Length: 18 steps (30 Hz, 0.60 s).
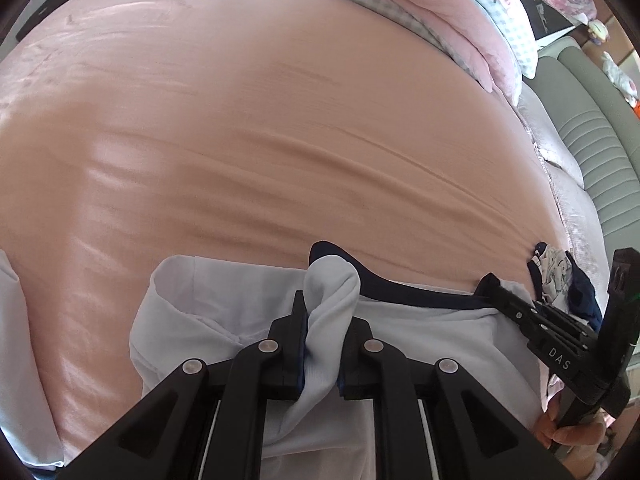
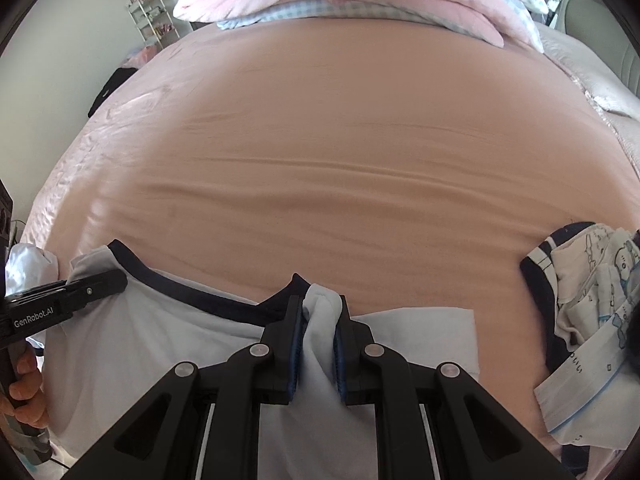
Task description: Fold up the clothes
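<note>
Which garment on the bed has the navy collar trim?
The pale blue shirt clamped in both grippers; the printed clothes lie apart, ungripped.

- The pale blue shirt runs off the bottom of both wrist views, so its lower half cannot be seen.
- Black gripper frames cover the shirt's middle at the bottom centre of each view.
- The printed garment at the right edge of the right wrist view is cut off there; its print is too small to read.
- The hand at the lower left of that view shows only fingers.
- Small toys at the upper right of the left wrist view are too blurred to identify.
</note>
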### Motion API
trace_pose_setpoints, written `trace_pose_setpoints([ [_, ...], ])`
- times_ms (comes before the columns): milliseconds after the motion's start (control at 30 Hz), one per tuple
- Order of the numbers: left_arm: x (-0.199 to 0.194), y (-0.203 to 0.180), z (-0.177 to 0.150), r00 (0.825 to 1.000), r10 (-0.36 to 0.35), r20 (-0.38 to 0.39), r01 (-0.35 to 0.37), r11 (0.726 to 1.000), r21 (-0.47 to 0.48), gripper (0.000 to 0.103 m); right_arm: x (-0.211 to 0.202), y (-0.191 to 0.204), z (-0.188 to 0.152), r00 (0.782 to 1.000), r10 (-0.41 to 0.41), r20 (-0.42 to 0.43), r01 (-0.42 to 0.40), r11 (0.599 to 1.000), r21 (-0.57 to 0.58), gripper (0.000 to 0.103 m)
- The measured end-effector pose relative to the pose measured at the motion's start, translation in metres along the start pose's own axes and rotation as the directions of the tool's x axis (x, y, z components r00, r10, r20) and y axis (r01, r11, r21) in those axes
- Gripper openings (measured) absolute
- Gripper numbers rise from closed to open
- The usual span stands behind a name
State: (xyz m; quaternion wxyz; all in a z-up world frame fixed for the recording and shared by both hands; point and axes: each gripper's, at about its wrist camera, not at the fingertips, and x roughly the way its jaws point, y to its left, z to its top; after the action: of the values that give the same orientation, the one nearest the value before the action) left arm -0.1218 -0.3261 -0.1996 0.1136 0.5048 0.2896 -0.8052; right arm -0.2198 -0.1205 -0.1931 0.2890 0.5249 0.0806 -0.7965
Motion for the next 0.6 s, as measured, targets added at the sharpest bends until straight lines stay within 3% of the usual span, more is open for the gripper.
trace_pose_setpoints([
  [167, -0.012, 0.005, 0.006, 0.996, -0.079, -0.031, 0.076, 0.994, -0.076, 0.012, -0.007, 0.003, 0.002, 1.000, 0.028, 0.009, -0.029, 0.999, 0.019, 0.013],
  [200, -0.016, 0.005, 0.009, 0.996, -0.082, -0.036, 0.079, 0.993, -0.084, 0.018, -0.012, 0.002, 0.003, 0.999, 0.036, 0.010, -0.036, 0.999, 0.032, 0.014],
  [267, -0.029, 0.006, 0.012, 0.995, -0.099, -0.031, 0.096, 0.991, -0.094, 0.042, -0.024, -0.002, 0.006, 0.998, 0.049, 0.025, -0.051, 0.997, 0.059, 0.028],
  [300, -0.036, 0.006, 0.013, 0.993, -0.112, -0.021, 0.109, 0.989, -0.097, 0.068, -0.032, -0.004, 0.008, 0.998, 0.051, 0.038, -0.054, 0.996, 0.072, 0.050],
  [333, -0.044, 0.007, 0.014, 0.992, -0.122, -0.008, 0.121, 0.988, -0.099, 0.087, -0.041, -0.006, 0.010, 0.997, 0.049, 0.054, -0.054, 0.995, 0.084, 0.074],
  [400, -0.061, 0.006, 0.015, 0.992, -0.126, 0.020, 0.128, 0.988, -0.091, 0.088, -0.060, -0.012, 0.012, 0.993, 0.058, 0.101, -0.067, 0.994, 0.088, 0.081],
  [600, -0.099, -0.001, 0.004, 0.993, -0.088, 0.081, 0.091, 0.995, -0.030, 0.088, -0.103, -0.015, 0.010, 0.989, 0.032, 0.141, -0.042, 0.997, 0.065, 0.081],
])
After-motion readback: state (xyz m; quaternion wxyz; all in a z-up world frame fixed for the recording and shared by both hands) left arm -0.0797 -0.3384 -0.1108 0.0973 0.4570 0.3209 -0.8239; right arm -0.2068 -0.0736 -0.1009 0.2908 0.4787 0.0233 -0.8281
